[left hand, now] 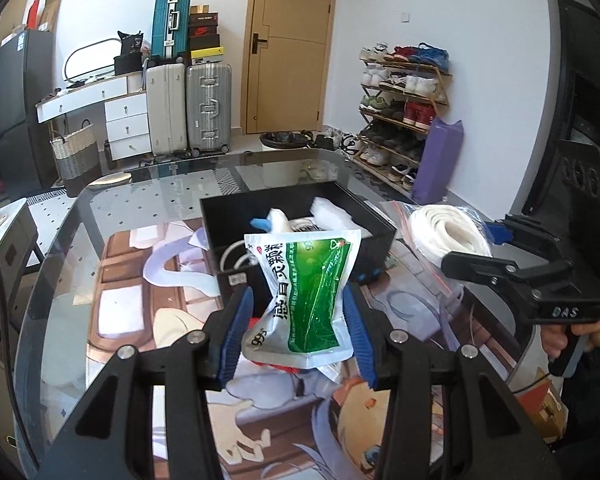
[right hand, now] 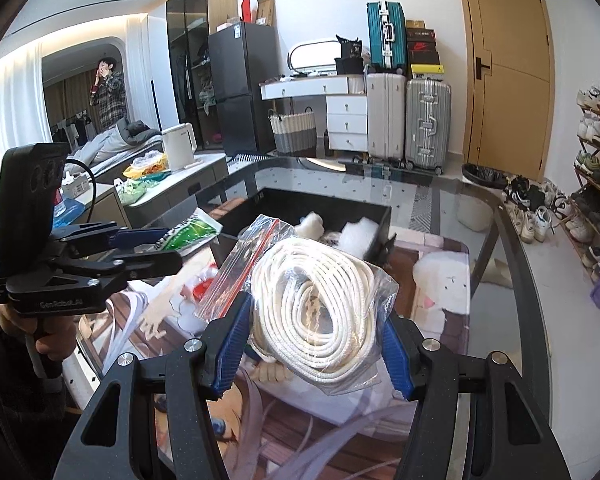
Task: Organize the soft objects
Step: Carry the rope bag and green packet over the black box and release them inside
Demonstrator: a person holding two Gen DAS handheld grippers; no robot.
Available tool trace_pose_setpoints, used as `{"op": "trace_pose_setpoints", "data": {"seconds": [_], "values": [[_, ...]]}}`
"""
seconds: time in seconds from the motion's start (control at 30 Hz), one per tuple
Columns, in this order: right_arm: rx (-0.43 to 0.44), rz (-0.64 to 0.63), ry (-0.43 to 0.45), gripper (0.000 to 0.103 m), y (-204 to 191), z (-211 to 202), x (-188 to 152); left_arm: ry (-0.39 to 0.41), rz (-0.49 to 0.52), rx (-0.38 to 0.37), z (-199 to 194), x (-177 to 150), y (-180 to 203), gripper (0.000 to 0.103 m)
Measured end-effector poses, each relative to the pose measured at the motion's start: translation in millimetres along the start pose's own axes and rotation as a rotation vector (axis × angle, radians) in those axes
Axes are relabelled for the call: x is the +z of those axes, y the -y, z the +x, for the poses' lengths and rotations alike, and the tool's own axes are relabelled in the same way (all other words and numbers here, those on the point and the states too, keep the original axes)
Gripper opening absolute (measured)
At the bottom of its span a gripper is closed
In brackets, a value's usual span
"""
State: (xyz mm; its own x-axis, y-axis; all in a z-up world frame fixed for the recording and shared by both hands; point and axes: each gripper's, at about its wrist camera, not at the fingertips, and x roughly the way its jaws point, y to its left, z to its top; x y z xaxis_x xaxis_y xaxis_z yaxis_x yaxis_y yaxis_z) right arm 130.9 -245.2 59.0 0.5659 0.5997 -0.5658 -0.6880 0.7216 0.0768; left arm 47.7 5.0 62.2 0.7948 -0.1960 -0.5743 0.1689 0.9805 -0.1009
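The green sachet hides the black box's near wall, and its print runs off-fold.

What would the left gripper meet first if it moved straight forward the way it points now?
Probably the near wall of the black box, directly beyond the green sachet that the left gripper holds; depth is unclear, so the sachet may pass over the rim.

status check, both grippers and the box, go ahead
Left gripper shut on green sachet. Right gripper shut on bagged rope. Black box ahead, partly filled; path open.
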Motion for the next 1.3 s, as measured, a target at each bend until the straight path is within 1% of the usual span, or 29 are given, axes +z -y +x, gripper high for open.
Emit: {"op": "trace_pose_setpoints", "data": {"seconds": [0.13, 0.37, 0.63, 0.73, 0.87, 1.1, 1.3], "values": [[-0.007, -0.007, 0.007, 0.061, -4.1, 3.5, 5.4, 0.002, 0.002, 0.015, 3.7, 6.9, -5.3, 0.046], [-0.040, 0.009, -0.014, 0.061, 4.4, 17.3, 17.7, -0.002, -0.010, 0.029, 15.5, 19.4, -15.5, 0.046], [-0.088, 0.000, -0.040, 0.061, 11.4, 34.6, 31.8, 0.002, -0.036, 0.048, 33.9, 37.0, -26.4, 0.046], [-0.106, -0.032, -0.046, 0.061, 9.3, 46.1, 39.8, -0.006, -0.039, 0.064, 45.2, 40.6, -27.9, 0.046], [-0.102, -0.069, -0.063, 0.061, 6.7, 61.6, 46.5, -0.012, -0.026, 0.084, 56.9, 44.6, -28.7, 0.046], [-0.106, -0.091, -0.098, 0.061, 12.6, 87.1, 52.6, -0.024, -0.031, 0.086, 74.5, 53.3, -35.1, 0.046], [-0.136, -0.136, -0.125, 0.061, 13.0, 111.8, 54.6, -0.052, -0.011, 0.094, 93.2, 53.3, -34.4, 0.046]]}}
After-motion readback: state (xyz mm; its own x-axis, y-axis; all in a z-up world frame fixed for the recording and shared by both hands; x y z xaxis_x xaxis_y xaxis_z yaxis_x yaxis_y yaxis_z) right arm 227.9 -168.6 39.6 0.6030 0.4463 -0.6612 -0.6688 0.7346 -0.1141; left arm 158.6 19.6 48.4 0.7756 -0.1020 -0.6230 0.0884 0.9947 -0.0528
